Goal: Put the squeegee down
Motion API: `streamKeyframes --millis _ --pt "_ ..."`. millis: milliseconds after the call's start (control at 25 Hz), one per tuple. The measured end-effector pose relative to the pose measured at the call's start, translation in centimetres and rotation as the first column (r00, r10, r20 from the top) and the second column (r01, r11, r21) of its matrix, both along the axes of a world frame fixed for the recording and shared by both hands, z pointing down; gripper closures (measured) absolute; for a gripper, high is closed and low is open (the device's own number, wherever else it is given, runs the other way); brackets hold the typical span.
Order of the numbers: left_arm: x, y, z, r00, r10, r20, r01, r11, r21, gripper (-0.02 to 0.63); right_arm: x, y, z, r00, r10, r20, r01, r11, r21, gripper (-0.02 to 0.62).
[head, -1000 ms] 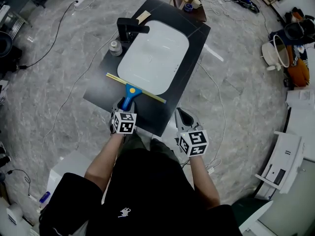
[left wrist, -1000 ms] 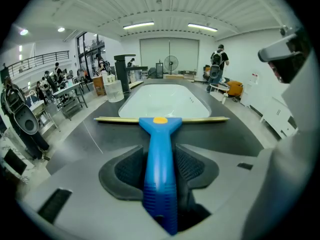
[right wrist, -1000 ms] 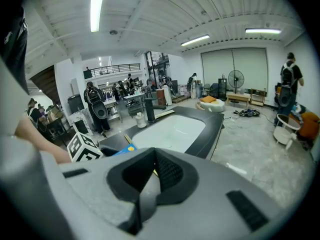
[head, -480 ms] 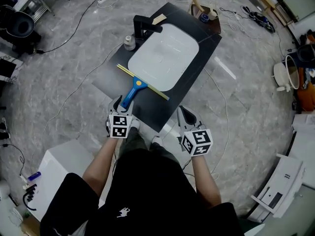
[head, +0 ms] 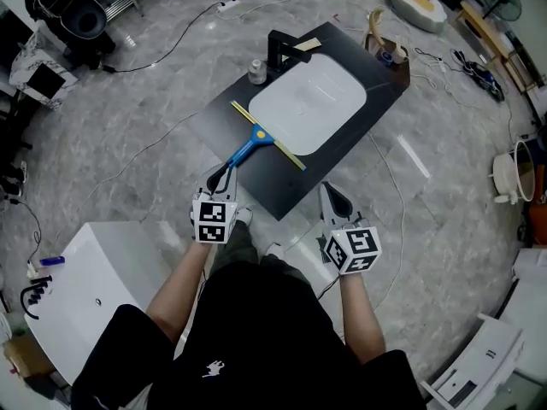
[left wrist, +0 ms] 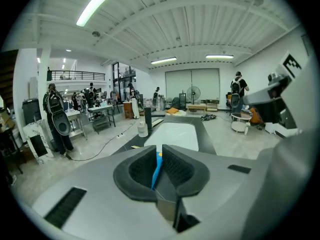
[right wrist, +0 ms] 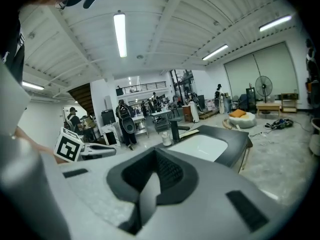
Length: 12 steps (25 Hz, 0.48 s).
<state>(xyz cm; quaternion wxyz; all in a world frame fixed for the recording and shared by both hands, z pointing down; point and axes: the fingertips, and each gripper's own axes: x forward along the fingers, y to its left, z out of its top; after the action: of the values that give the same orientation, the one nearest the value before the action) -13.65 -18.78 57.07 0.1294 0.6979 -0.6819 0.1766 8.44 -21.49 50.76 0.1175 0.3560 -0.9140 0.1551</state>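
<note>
Head view shows the squeegee (head: 256, 139) lying flat on the counter (head: 342, 154) by the sink (head: 309, 101), its job done. My left gripper (head: 222, 178) has just been closing its jaws on nothing, and my right gripper (head: 333, 196) is clenched empty.

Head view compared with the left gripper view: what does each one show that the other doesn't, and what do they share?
Only the head view shows the squeegee whole, its yellow blade across the black counter, plus the person's arms and a white cabinet. Only the left gripper view shows ceiling lights and people at benches. Both show the white basin, black faucet, small bottle and blue handle.
</note>
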Motion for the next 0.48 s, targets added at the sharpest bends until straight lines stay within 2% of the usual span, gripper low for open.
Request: streamKeyframes --millis 280,480 --pt "0.0 4.2 -4.1 0.996 -0.054 -0.065 0.057 0.997 0.054 0.601 0.2 1.3 -1.5 0.998 -0.048 0.037 0.047 0.999 0.026 0.594" --pt "-0.5 5.8 -7.5 0.996 -0.040 -0.078 0.049 0.991 0.126 0.603 -0.6 2.1 -3.5 0.997 -0.052 0.065 0.047 0.997 0.068 0.594"
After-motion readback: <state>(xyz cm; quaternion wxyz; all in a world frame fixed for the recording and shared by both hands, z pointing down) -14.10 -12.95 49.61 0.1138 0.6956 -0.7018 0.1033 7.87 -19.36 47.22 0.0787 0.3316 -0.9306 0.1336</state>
